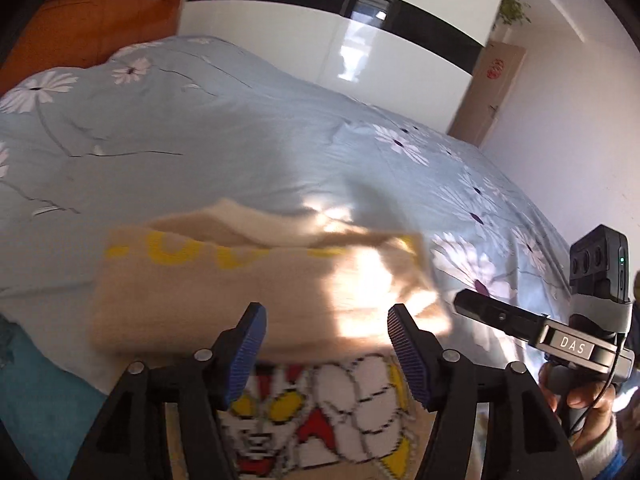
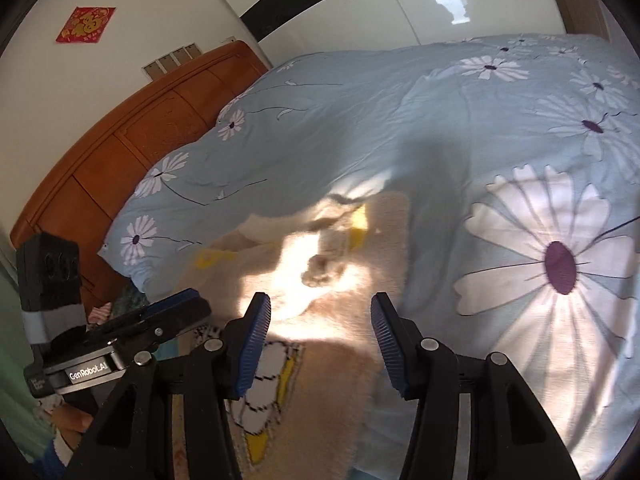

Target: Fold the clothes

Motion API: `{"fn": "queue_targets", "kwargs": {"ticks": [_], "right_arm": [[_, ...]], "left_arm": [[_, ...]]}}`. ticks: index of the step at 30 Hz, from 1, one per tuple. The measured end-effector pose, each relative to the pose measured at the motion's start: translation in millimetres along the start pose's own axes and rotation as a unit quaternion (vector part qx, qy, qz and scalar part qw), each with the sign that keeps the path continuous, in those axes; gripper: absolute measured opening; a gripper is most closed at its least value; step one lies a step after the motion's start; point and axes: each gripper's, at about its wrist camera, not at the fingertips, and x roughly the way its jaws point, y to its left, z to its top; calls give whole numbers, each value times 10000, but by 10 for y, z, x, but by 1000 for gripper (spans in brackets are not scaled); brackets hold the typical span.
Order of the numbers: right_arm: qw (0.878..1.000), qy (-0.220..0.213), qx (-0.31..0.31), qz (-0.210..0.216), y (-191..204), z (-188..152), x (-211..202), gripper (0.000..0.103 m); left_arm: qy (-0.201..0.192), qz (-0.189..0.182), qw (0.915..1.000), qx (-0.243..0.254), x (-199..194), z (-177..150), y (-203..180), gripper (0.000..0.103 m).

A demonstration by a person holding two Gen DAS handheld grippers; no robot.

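Observation:
A beige fuzzy sweater (image 1: 256, 288) with yellow letters and a red, white and yellow cartoon print lies on the blue floral bedspread (image 1: 240, 140), its upper part folded over the lower part. My left gripper (image 1: 326, 348) is open and empty, just above the sweater's near part. The sweater (image 2: 320, 320) also shows in the right wrist view, partly in bright sunlight. My right gripper (image 2: 320, 344) is open and empty over it. The right gripper (image 1: 520, 316) is seen from the left wrist at the sweater's right side. The left gripper (image 2: 160, 316) is seen at the sweater's left side.
An orange wooden headboard (image 2: 120, 152) stands at the bed's far end. A white glossy wardrobe (image 1: 340, 32) with a black stripe is behind the bed. A cardboard box (image 1: 488, 92) leans against the wall. A teal cloth (image 1: 40, 392) lies at the bed's near left edge.

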Motion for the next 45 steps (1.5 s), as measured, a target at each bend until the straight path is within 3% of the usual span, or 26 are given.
{"fn": "queue_targets", "kwargs": {"ticks": [3, 7, 9, 10, 13, 18, 21, 28, 33, 36, 38, 40, 45], "right_arm": [[9995, 193, 214, 99, 46, 29, 269, 54], [9981, 349, 514, 24, 64, 77, 575, 54], [9972, 319, 675, -66, 64, 111, 671, 54], [9968, 270, 745, -67, 73, 122, 685, 51], [9968, 223, 739, -210, 139, 157, 679, 9], [9983, -192, 341, -437, 237, 237, 326, 9], [9966, -333, 333, -683, 129, 232, 147, 9], [9914, 35, 824, -1013, -255, 64, 401, 9], [9901, 148, 682, -1215, -162, 95, 414, 10], [9893, 167, 384, -1396, -26, 96, 297, 21], [9884, 135, 208, -1499, 42, 68, 170, 40], [9878, 118, 66, -1553, 115, 19, 37, 49], [9899, 218, -93, -1396, 357, -396, -360, 53]], "left_arm": [[-374, 554, 9965, -505, -192, -18, 544, 70], [-101, 839, 9907, -1064, -190, -94, 1145, 70], [-51, 788, 9879, -1336, -149, -140, 1315, 70], [-27, 759, 9862, -1472, -128, -163, 1398, 70], [32, 605, 9817, -1807, -67, -215, 1605, 70], [63, 299, 9815, -1892, -19, -236, 1651, 70], [140, 256, 9821, -1861, 33, -255, 1623, 70], [312, 243, 9817, -1861, 135, -287, 1632, 71], [375, 313, 9836, -1737, 165, -286, 1592, 72], [340, 250, 9861, -1608, 57, -294, 1508, 72], [333, 195, 9886, -1457, -47, -311, 1441, 72], [331, 163, 9908, -1303, -183, -370, 1390, 72], [509, 21, 9934, -1025, -513, -632, 1297, 72]]}}
